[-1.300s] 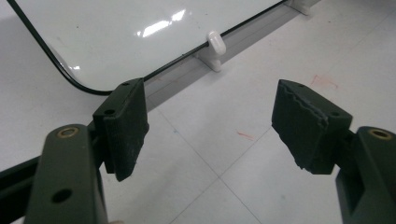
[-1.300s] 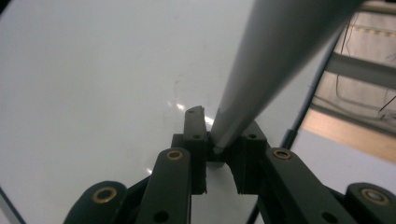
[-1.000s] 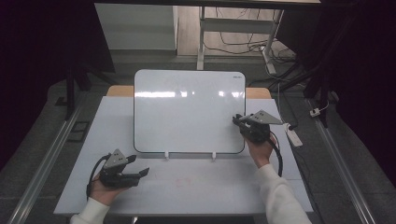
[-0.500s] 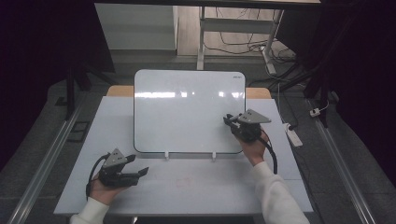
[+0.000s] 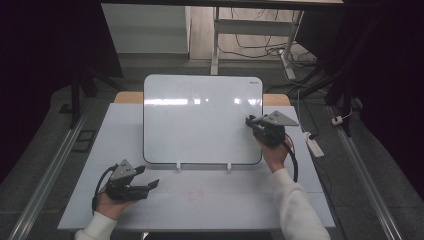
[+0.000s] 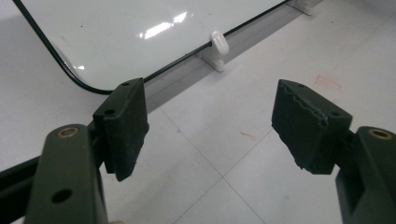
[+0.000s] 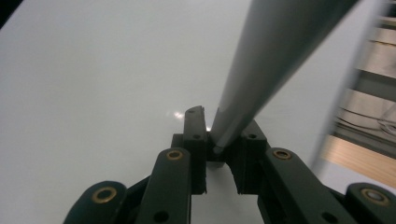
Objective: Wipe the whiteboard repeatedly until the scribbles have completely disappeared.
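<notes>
A white board (image 5: pixel 200 120) stands tilted on two small white feet (image 5: pixel 178 166) at the back of the white table (image 5: pixel 250 200). My right gripper (image 5: pixel 251 121) is at the board's right side, its tips against or just off the surface. In the right gripper view, that gripper (image 7: pixel 208 116) is shut on a slim grey stick, possibly a marker (image 7: pixel 261 60), which runs up and to the right. My left gripper (image 5: pixel 147 177) rests low at the table's front left, open and holding nothing. Its jaws (image 6: pixel 210 121) stand wide apart, facing the board's lower corner (image 6: pixel 88 88).
Faint red marks (image 5: pixel 196 195) stain the table in front of the board. A white power strip (image 5: pixel 312 145) lies off the table's right edge. Metal rails (image 5: pixel 50 175) run along the floor at the left, and desk legs (image 5: pixel 216 40) with cables stand behind.
My right gripper has moved left and a little up, from beside the board's right edge onto its face. The left gripper has stayed put and open.
</notes>
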Available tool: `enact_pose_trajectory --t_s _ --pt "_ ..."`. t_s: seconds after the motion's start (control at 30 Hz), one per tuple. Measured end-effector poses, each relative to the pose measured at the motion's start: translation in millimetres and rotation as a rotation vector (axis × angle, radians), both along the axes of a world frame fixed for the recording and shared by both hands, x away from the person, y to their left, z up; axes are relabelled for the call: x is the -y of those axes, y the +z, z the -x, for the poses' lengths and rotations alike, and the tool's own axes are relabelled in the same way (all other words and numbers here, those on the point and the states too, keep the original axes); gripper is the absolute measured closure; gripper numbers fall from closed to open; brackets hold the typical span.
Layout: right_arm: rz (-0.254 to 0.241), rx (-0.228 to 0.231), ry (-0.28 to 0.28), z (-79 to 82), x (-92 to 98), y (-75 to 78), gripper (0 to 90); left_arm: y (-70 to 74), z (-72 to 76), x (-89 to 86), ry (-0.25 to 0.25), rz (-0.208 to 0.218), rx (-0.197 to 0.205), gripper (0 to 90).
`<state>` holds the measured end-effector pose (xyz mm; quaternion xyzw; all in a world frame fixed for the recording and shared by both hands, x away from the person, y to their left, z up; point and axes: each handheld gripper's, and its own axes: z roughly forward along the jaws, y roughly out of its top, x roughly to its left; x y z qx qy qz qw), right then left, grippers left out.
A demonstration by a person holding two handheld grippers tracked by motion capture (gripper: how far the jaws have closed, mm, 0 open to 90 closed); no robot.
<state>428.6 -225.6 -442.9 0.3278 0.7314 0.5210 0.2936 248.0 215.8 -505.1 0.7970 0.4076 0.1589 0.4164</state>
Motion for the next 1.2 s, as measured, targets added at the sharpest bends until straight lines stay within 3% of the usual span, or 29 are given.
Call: enact_pose_trajectory --t_s 0.07,0.1,0.2,0.27,0.4,0.57,0.73,0.97,1.2 --pt "-0.027 0.001 -0.024 -1.2 3.6 0.9 78.0 0.3 -0.3 -0.3 0.003 0.002 0.001 27.8" --pt "-0.008 0.01 -0.027 1.3 1.1 0.0 78.0 0.4 -0.7 -0.6 0.004 0.003 0.001 27.8" --pt "0.032 -0.04 0.088 11.1 -11.4 -10.2 78.0 0.0 -2.0 -0.5 0.007 0.004 0.0 27.8" --pt "0.087 -0.058 0.119 19.2 -15.4 -13.5 78.0 0.1 -2.1 0.2 0.006 0.004 0.002 27.8" --pt "0.004 -0.084 0.13 31.0 -3.1 -6.9 78.0 1.5 -1.5 0.4 0.006 0.009 0.008 27.8" --pt "-0.028 -0.105 0.149 57.6 6.1 1.1 77.9 2.9 -1.4 -1.6 0.011 0.023 0.014 27.9" --pt "-0.043 -0.138 0.182 77.4 8.6 -6.8 77.9 4.1 -1.6 -1.6 0.017 0.029 0.022 28.0" --pt "0.006 -0.218 0.268 87.0 -4.9 -19.6 77.9 7.3 -0.9 -1.5 0.022 0.037 0.044 28.4" --pt "0.034 -0.266 0.323 92.0 -18.1 -29.1 77.9 11.6 -0.2 -1.8 0.035 0.049 0.076 28.8"
